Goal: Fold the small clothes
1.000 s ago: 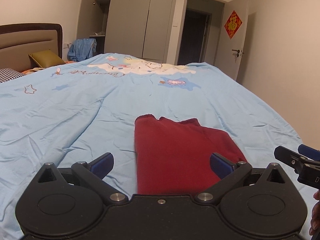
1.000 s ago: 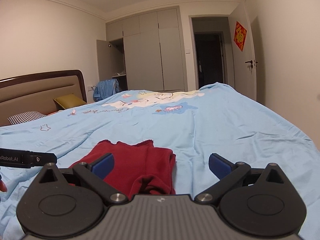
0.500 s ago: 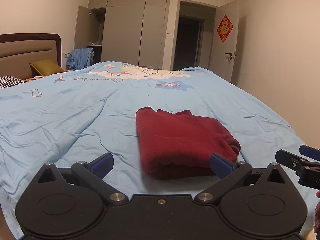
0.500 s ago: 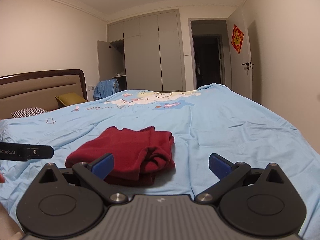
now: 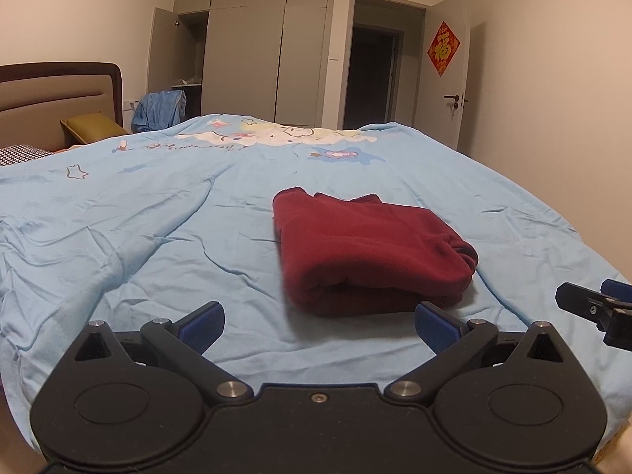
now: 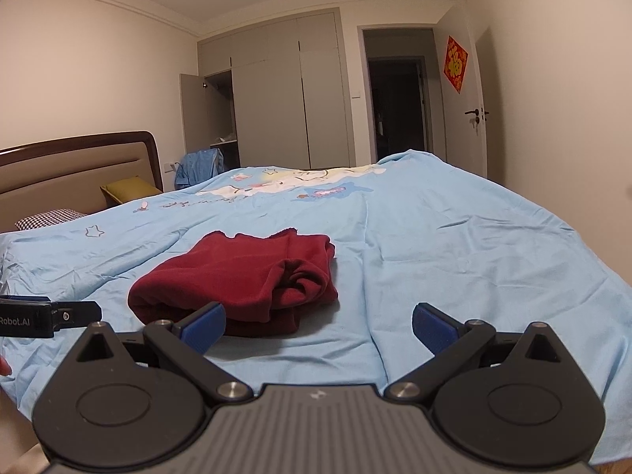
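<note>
Dark red fleece garment [image 5: 367, 252], folded into thick bundle, lies on light blue duvet [image 5: 158, 237] just ahead of our left gripper [image 5: 320, 326], ahead-left of our right gripper [image 6: 319, 326]. We judge it soft, light, bulky; layers likely slide apart if lifted by one. We'd pinch near rolled edge through all layers. Both grippers wide, holding nothing, clear of cloth. Wardrobe [image 6: 284, 98] far beyond.
</note>
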The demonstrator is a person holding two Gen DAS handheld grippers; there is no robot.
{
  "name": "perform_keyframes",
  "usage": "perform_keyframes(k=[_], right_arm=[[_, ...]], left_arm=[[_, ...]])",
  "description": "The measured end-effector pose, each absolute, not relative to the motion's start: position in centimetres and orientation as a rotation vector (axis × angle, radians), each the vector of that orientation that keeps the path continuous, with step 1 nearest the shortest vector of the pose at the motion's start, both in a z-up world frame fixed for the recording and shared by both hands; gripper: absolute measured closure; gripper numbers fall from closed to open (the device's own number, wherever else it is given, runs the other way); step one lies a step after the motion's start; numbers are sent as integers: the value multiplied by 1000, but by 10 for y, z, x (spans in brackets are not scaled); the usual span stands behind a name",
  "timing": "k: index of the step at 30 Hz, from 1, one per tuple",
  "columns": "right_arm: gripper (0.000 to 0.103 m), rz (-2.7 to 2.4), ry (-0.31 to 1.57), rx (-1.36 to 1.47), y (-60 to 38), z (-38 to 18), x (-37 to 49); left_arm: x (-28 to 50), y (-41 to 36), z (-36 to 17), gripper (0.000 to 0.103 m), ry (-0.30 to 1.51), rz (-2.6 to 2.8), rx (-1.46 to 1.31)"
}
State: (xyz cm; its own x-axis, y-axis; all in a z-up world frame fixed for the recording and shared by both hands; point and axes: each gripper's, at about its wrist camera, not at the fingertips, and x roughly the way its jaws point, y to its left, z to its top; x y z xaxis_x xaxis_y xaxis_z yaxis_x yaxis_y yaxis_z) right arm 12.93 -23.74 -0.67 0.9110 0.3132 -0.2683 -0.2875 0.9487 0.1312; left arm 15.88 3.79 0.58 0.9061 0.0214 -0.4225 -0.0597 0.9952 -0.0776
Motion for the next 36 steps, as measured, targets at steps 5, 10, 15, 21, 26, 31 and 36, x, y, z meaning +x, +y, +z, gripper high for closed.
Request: perform_keyframes(k=[5, 10, 15, 21, 26, 31, 36], right_arm=[[0, 309, 296, 91, -237, -7, 128], [0, 311, 300, 89, -237, -8, 128], [0, 310, 308, 87, -236, -8, 130], [0, 309, 312, 86, -236, -9, 131], [0, 309, 318, 86, -235, -11, 132], [0, 307, 324, 87, -234, -12, 134], [0, 307, 330, 87, -234, -13, 134]], left_arm=[[159, 38, 4, 1, 444, 42, -95], [159, 38, 3, 1, 452, 41, -96], [162, 38, 2, 1, 460, 41, -93], [162, 37, 1, 1, 465, 42, -92], [163, 38, 1, 1, 465, 43, -93], [162, 38, -2, 1, 472, 45, -94], [164, 38, -2, 1, 480, 46, -92]])
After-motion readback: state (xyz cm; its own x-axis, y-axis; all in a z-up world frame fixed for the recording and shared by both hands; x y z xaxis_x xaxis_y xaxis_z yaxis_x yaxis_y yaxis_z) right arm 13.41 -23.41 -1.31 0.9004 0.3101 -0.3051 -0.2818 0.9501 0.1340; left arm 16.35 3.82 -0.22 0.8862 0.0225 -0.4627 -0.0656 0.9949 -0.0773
